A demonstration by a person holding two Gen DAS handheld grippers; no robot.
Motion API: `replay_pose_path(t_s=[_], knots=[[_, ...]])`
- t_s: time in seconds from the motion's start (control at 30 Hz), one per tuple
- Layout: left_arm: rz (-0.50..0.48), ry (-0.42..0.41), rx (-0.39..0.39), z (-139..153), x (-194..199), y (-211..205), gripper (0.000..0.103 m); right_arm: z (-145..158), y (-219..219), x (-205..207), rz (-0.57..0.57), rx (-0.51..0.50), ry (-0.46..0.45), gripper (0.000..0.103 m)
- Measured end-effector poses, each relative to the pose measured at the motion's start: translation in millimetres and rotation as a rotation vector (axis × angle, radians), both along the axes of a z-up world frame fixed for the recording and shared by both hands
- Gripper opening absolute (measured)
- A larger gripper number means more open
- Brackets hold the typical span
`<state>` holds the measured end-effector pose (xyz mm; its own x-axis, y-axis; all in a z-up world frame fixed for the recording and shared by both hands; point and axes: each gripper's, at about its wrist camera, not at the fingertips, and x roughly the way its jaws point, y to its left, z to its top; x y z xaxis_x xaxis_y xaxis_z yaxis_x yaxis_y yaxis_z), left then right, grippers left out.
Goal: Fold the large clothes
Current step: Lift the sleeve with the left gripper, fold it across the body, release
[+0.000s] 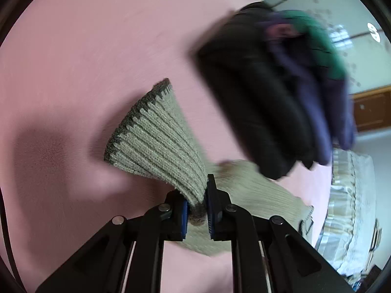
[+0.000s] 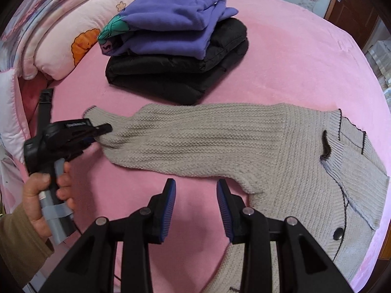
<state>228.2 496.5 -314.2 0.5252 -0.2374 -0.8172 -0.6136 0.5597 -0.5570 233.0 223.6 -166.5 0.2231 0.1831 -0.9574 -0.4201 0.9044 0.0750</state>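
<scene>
A beige knitted cardigan with dark trim lies spread on the pink bed cover, one sleeve stretched out to the left. My left gripper is shut on that sleeve near its dark-edged cuff; the knit bunches between the blue pads. In the right wrist view the left gripper bites the sleeve end, held by a hand. My right gripper hovers open over bare pink cover, just below the sleeve, with nothing between its fingers.
A stack of folded clothes, purple sweatshirt on a black padded jacket, sits behind the cardigan. Pillows and folded quilts lie at the far left. The bed edge drops off on the right, near a wooden door.
</scene>
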Motion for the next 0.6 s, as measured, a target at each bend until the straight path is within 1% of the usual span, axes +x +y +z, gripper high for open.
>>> replay_pose_path(t_s=[0.13, 0.17, 0.23, 0.27, 0.33, 0.37, 0.5, 0.6], knots=[[-0.094, -0.073, 0.029, 46, 6, -40, 0.010, 7, -20, 5, -0.047, 0.017, -0.002, 0.034], [-0.129, -0.097, 0.031, 60, 9, -56, 0.010, 9, -28, 6, -0.064, 0.024, -0.003, 0.034], [-0.185, -0.134, 0.027, 77, 16, -80, 0.010, 14, -45, 8, -0.098, 0.034, -0.013, 0.034], [-0.221, -0.156, 0.025, 88, 18, -100, 0.010, 16, -54, 9, -0.114, 0.035, -0.020, 0.034], [-0.268, -0.188, 0.006, 101, 27, -130, 0.010, 20, -79, 10, -0.158, 0.038, -0.033, 0.034], [-0.297, -0.205, -0.007, 107, 35, -151, 0.010, 20, -89, 10, -0.175, 0.038, -0.036, 0.034], [-0.381, -0.243, -0.013, 124, 57, -224, 0.010, 21, -147, 11, -0.263, 0.042, -0.049, 0.034], [-0.435, -0.256, -0.020, 123, 79, -292, 0.010, 21, -198, 11, -0.325, 0.037, -0.061, 0.034]])
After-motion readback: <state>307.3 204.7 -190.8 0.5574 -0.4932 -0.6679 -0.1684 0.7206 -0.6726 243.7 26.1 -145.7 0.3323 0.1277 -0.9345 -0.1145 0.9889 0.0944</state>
